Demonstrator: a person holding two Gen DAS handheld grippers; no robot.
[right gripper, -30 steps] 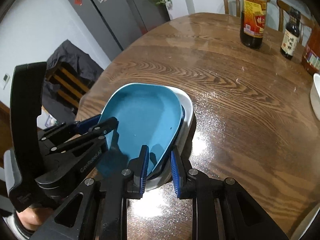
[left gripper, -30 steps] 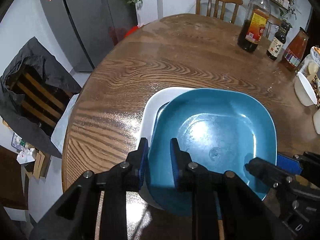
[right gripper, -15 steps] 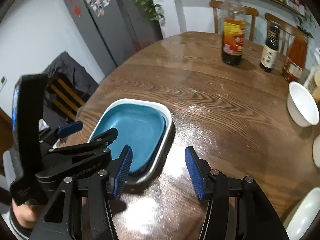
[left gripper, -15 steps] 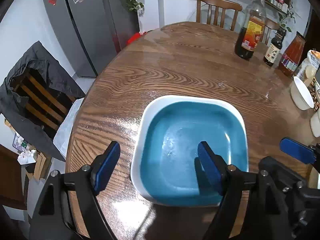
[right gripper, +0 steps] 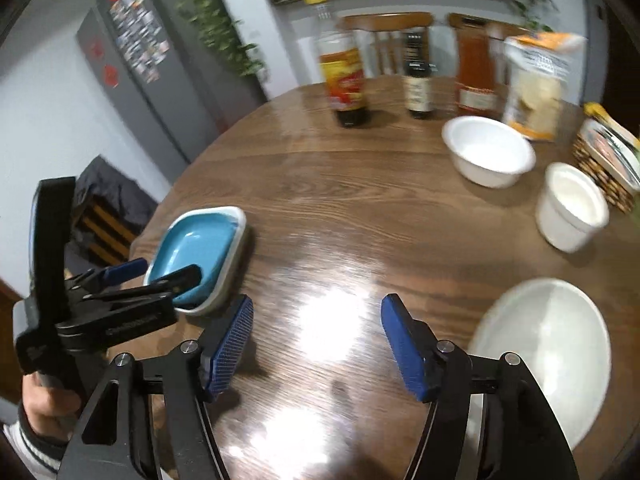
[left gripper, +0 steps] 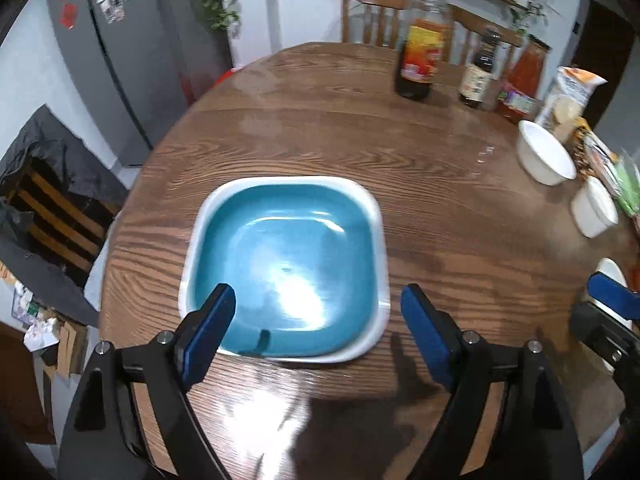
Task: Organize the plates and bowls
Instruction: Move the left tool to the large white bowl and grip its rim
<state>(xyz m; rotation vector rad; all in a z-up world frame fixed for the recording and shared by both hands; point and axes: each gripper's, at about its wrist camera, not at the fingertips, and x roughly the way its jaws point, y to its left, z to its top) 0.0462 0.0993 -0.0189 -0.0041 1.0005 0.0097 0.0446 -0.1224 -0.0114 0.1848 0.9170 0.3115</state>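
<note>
A blue square plate lies flat inside a white square plate on the round wooden table. My left gripper hovers over the stack's near edge. Its jaws are opening, one on either side, and nothing is pressed between them. In the right wrist view the stack sits at the left, with the left gripper above it. My right gripper is over bare wood to the stack's right, its jaws opening and empty. A white round plate, a white bowl and a small white bowl stand to the right.
Three sauce bottles and a snack bag line the table's far side. A woven basket sits at the right edge. Wooden chairs stand behind the table, a grey fridge to the left. A hand holds the left gripper.
Both grippers let go of the blue plate, which settled flat into the white one. Both opened wide and drew back, and the right one swung to the right toward the white dishes.
</note>
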